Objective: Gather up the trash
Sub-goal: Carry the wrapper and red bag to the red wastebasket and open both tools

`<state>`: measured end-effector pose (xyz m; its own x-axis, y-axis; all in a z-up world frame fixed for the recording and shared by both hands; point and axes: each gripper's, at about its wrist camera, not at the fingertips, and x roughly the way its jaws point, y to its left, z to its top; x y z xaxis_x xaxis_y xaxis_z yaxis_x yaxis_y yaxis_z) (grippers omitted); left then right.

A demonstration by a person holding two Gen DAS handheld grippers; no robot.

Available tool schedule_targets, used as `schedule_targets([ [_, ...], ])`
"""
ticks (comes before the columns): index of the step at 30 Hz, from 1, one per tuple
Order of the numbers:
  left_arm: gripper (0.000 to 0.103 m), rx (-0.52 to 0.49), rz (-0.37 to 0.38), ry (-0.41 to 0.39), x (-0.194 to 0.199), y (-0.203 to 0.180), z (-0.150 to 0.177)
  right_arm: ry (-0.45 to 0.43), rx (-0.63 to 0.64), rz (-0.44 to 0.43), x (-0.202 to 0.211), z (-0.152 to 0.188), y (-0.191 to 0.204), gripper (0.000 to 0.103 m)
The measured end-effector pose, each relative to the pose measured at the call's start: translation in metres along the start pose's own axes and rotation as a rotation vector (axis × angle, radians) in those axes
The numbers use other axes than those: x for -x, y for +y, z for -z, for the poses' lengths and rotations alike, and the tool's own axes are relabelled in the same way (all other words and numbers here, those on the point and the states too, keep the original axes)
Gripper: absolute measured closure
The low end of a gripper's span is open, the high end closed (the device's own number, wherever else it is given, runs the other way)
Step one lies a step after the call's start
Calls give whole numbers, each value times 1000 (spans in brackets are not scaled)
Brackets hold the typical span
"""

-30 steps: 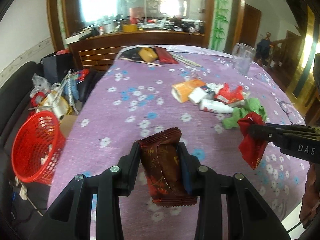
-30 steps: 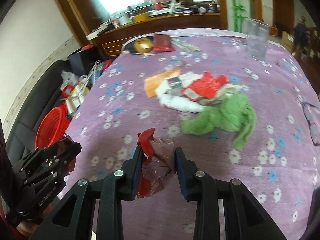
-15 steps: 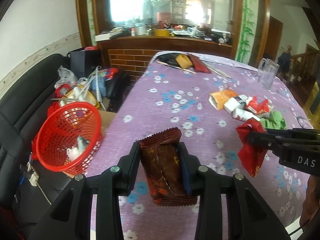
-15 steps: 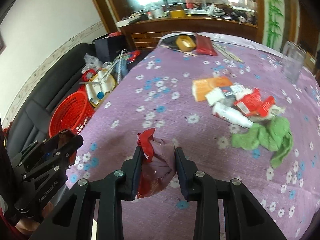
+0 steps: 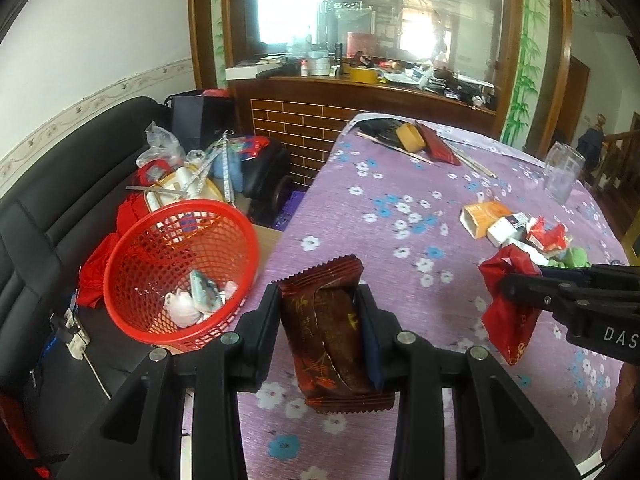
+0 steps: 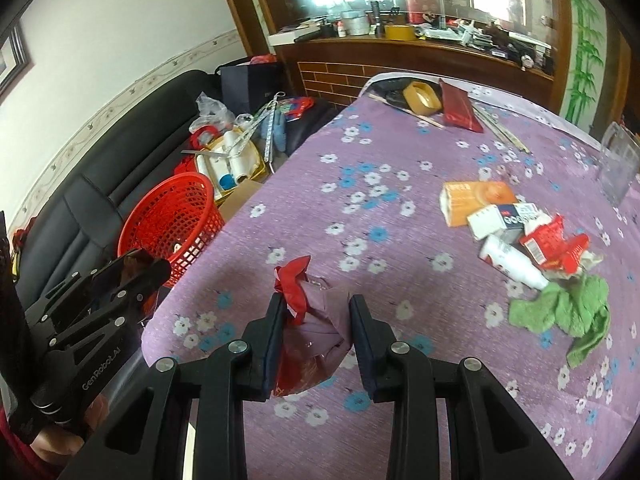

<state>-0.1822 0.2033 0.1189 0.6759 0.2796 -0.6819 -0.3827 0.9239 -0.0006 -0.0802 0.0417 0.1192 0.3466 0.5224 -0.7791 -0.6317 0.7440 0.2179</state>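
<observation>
Left gripper (image 5: 318, 326) pinches dark brown snack wrapper (image 5: 334, 338), crimped ends, gold print, above table's left edge. Right gripper (image 6: 314, 330) pinches crumpled red wrapper (image 6: 310, 330), partly clear film, over near left part of purple floral tablecloth (image 6: 360, 216). Red mesh basket (image 5: 176, 272) just beyond left edge, some scraps inside. Cloth between grippers and litter pile (image 6: 516, 232) near right edge bare.

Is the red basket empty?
No, the red basket already has a few bits of white and pale trash lying in its bottom.
</observation>
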Motion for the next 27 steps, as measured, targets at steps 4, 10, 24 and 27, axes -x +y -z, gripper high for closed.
schedule_targets([
  [4, 67, 15, -3, -3, -2, 13, -2, 2, 15, -1, -5, -6, 11, 68],
  [10, 67, 46, -6, -13, -5, 38, -7, 9, 39, -6, -13, -16, 32, 68],
  [24, 67, 151, -37, -14, -25, 119, -22, 39, 84, -62, -48, -57, 90, 68],
  [27, 67, 180, -44, -7, -32, 140, -25, 46, 89, -80, -59, -69, 104, 68],
])
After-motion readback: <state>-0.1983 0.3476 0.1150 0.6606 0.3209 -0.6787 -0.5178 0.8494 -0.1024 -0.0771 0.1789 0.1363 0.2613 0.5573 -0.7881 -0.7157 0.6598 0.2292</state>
